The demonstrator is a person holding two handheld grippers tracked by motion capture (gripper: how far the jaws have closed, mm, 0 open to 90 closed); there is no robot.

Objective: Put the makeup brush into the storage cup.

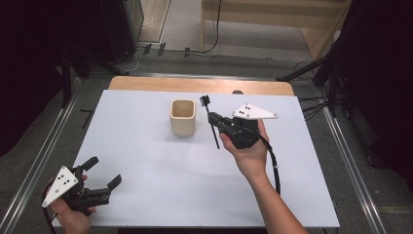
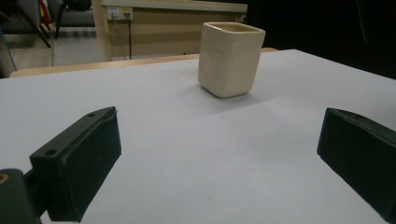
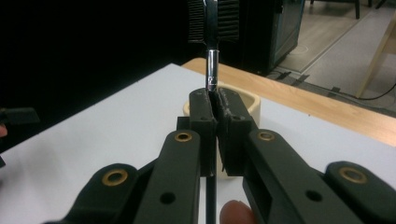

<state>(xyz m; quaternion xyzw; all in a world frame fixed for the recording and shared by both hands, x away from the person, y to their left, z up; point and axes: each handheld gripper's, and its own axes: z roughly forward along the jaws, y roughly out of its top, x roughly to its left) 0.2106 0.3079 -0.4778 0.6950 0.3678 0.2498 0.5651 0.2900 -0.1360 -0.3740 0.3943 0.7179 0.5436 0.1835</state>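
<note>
cup empty, upright; r gripper pinching brush beside it; l gripper spread.

I am seeing a thin black brush with a small bristled head and a chrome neck, standing nearly upright, head up, pinched at mid-handle. It is hovering just at three o'clock of the cream square-sided cup, which is sitting upright and open-mouthed on the white table, toward twelve o'clock of the table's centre.
</note>
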